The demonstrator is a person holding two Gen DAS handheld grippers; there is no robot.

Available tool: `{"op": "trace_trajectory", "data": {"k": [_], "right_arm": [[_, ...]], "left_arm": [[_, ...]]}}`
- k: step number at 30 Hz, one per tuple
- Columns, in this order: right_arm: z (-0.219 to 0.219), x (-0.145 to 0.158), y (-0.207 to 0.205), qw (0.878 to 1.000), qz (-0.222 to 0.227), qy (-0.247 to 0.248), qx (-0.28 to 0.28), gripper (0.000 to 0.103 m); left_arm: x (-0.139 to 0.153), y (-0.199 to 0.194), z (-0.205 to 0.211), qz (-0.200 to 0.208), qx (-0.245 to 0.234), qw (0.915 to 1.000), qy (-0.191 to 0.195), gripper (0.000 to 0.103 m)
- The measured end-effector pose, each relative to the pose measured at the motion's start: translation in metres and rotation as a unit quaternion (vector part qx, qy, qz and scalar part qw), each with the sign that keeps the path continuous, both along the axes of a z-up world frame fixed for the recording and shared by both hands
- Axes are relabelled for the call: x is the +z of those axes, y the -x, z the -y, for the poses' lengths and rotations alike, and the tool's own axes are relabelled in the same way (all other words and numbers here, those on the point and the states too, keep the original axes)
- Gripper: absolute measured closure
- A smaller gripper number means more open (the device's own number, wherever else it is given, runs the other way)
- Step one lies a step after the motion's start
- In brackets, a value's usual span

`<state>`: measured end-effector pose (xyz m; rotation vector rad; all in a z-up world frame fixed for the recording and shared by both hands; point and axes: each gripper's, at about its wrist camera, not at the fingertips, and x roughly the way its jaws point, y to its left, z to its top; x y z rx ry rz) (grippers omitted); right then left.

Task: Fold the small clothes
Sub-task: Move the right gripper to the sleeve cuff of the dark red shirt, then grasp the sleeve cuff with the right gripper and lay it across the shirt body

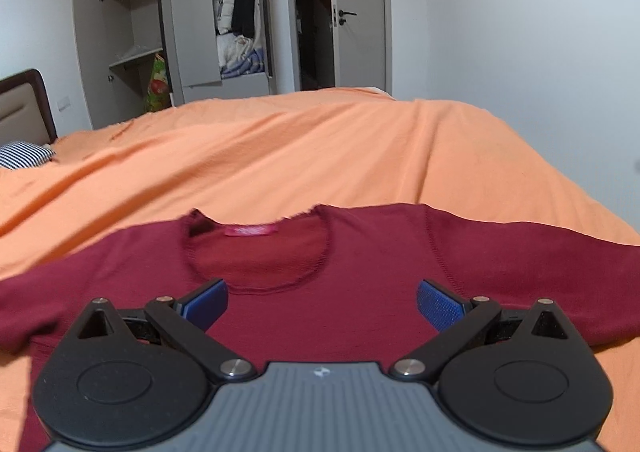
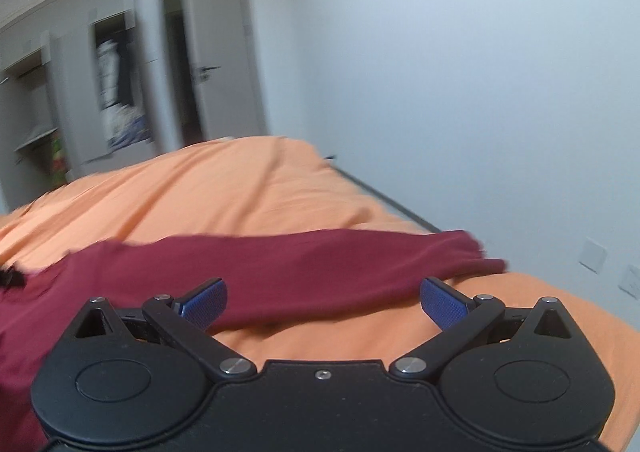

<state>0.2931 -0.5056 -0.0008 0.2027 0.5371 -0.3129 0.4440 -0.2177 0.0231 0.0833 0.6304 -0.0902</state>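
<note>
A striped pillow (image 1: 24, 155) is seen at the far left of the left wrist view, beside a headboard (image 1: 24, 103). An open wardrobe (image 1: 176, 23) is located behind the bed (image 1: 320, 147), which is covered with an orange sheet. The maroon sweater (image 1: 320, 292) is laid flat on that sheet, neckline away from the camera, with a pink label (image 1: 251, 231) inside the collar. The left gripper (image 1: 322, 306) is held over the chest area; its blue fingers (image 1: 206, 306) are spread wide and nothing is gripped.

In the blurred right wrist view, the sweater's sleeve (image 2: 360, 256) is extended rightward across the sheet. The right gripper (image 2: 324, 306) is positioned over the sleeve's lower edge, fingers (image 2: 442, 302) spread wide, nothing gripped.
</note>
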Motion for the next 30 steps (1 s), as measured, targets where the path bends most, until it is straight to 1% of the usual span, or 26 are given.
{"op": "trace_trajectory", "data": {"k": [3, 7, 9, 13, 15, 18, 20, 21, 22, 23, 24, 26, 27, 28, 29, 30], "right_arm": [[0.032, -0.007, -0.014, 0.999, -0.006, -0.011, -0.046, 0.000], [0.075, -0.020, -0.033, 0.993, -0.028, -0.050, -0.107, 0.000], [0.089, -0.027, -0.040, 0.990, -0.036, -0.074, -0.117, 0.000], [0.100, -0.036, -0.049, 0.985, -0.042, -0.114, -0.123, 0.001], [0.100, -0.039, -0.053, 0.984, -0.038, -0.117, -0.131, 0.006], [0.105, -0.040, -0.059, 0.981, -0.038, -0.118, -0.150, 0.018], [0.109, -0.042, -0.062, 0.978, -0.036, -0.119, -0.169, 0.031], [0.111, -0.043, -0.063, 0.976, -0.036, -0.119, -0.176, 0.035], [0.111, -0.043, -0.064, 0.976, -0.037, -0.117, -0.182, 0.045], [0.111, -0.044, -0.066, 0.975, -0.040, -0.114, -0.189, 0.052], [0.112, -0.045, -0.067, 0.974, -0.041, -0.110, -0.193, 0.055], [0.110, -0.044, -0.068, 0.975, -0.040, -0.101, -0.195, 0.068], [0.108, -0.043, -0.069, 0.975, -0.041, -0.094, -0.197, 0.071], [0.106, -0.042, -0.070, 0.976, -0.040, -0.087, -0.197, 0.080], [0.103, -0.040, -0.071, 0.977, -0.038, -0.079, -0.195, 0.085], [0.100, -0.038, -0.072, 0.978, -0.036, -0.069, -0.192, 0.087]], "left_arm": [[-0.014, -0.008, 0.009, -0.008, 0.000, 1.0000, -0.006, 0.000], [-0.031, -0.015, 0.015, -0.017, 0.004, 0.9997, -0.020, 0.000], [-0.037, -0.016, 0.017, -0.019, 0.007, 0.9994, -0.030, 0.000], [-0.048, -0.019, 0.017, -0.035, 0.006, 0.9989, -0.030, 0.000], [-0.052, -0.020, 0.019, -0.048, 0.010, 0.9982, -0.035, 0.000], [-0.055, -0.022, 0.019, -0.058, 0.013, 0.9976, -0.036, 0.000], [-0.055, -0.024, 0.019, -0.062, 0.014, 0.9973, -0.037, 0.000], [-0.055, -0.025, 0.019, -0.064, 0.014, 0.9972, -0.036, 0.000], [-0.055, -0.025, 0.018, -0.066, 0.015, 0.9971, -0.035, 0.000], [-0.055, -0.026, 0.017, -0.068, 0.015, 0.9970, -0.033, 0.000], [-0.055, -0.026, 0.017, -0.070, 0.015, 0.9969, -0.032, 0.000], [-0.054, -0.027, 0.015, -0.073, 0.015, 0.9967, -0.031, 0.000], [-0.053, -0.028, 0.015, -0.075, 0.015, 0.9967, -0.030, 0.000], [-0.052, -0.028, 0.014, -0.075, 0.014, 0.9967, -0.029, 0.000], [-0.050, -0.028, 0.012, -0.076, 0.014, 0.9967, -0.027, 0.000], [-0.049, -0.029, 0.011, -0.077, 0.014, 0.9966, -0.025, 0.000]]}}
